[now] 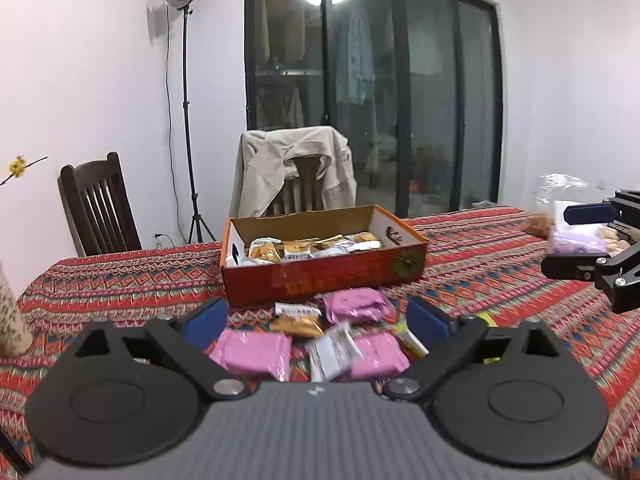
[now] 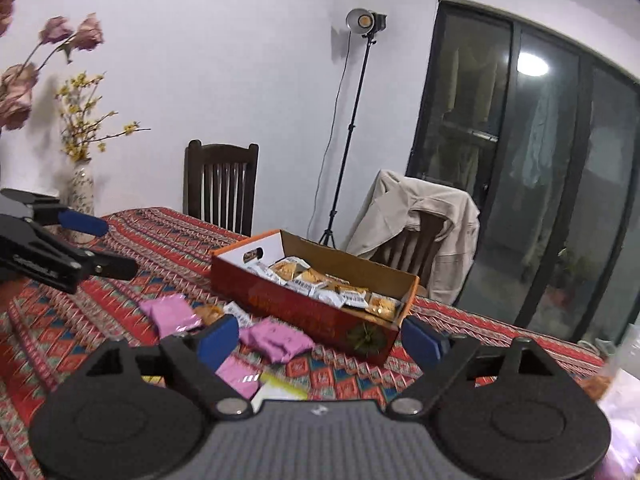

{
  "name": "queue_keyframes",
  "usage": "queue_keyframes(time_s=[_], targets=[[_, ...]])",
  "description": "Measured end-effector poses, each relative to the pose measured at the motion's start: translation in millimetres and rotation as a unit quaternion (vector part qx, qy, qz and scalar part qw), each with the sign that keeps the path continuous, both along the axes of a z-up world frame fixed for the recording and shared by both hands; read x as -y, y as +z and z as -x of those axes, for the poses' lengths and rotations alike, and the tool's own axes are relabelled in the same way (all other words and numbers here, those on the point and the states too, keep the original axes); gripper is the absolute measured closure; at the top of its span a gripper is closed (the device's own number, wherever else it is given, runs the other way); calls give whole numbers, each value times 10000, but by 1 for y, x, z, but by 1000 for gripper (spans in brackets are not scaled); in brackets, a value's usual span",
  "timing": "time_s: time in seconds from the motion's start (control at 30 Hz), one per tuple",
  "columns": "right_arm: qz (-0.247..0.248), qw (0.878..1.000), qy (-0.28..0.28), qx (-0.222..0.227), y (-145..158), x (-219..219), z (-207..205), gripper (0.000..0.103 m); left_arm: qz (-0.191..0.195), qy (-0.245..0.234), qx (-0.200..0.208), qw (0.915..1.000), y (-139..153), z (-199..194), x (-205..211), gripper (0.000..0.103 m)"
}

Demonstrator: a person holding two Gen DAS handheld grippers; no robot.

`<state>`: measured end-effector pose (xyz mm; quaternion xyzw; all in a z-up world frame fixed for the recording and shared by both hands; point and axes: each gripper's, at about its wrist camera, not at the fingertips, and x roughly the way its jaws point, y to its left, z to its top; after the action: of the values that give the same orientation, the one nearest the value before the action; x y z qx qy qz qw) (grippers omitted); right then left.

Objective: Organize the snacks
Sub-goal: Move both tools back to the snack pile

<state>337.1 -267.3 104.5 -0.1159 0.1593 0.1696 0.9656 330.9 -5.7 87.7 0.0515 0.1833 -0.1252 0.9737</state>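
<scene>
A red cardboard box [image 1: 324,276] [image 2: 296,304] stands on the patterned tablecloth and holds several silver and orange snack packets [image 1: 312,250] [image 2: 324,280]. In front of it lie loose snacks: pink packets [image 1: 252,350] [image 2: 280,338], an orange packet [image 1: 298,324] and a blurred silver-white packet [image 1: 334,350]. My left gripper [image 1: 318,320] is open and empty just above these loose packets. My right gripper [image 2: 320,338] is open and empty, near the box's front right corner. Each gripper shows at the edge of the other's view [image 1: 576,240] [image 2: 104,246].
Two dark wooden chairs [image 1: 98,204] [image 2: 220,184] stand behind the table, one draped with a beige jacket [image 1: 296,168]. A flower vase [image 2: 82,188] stands at the table's left end. Clear bags of snacks [image 1: 568,220] lie at the right. A lamp stand [image 1: 186,120] is by the wall.
</scene>
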Motion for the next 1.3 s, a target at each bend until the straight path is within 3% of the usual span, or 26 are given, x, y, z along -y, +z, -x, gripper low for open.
queue_keyframes(time_s=[0.2,0.43,0.6,0.8,1.1,1.2,1.3], targets=[[-126,9998,-157,62,-26,-6,67,8,-492,104,109,9987,-19,54,0,3],[-30,9992,-350,-170,-54,-11,108,7,-457,124,131,9988,-35,90,4,1],[-88,9985,-443,-296,-64,-8,119,7,-174,244,-172,9994,-52,96,-7,1],[-50,9973,-511,-520,-76,-12,115,7,-110,585,-514,9969,-65,86,-21,1],[-260,9967,-392,-667,-78,-20,94,9,419,705,-805,9934,-67,52,-32,2],[-311,9966,-364,-674,-76,-22,76,9,514,504,-804,9942,-64,24,-26,10],[-322,9966,-339,-682,-75,-25,52,13,457,352,-924,9941,-63,-14,-12,25]])
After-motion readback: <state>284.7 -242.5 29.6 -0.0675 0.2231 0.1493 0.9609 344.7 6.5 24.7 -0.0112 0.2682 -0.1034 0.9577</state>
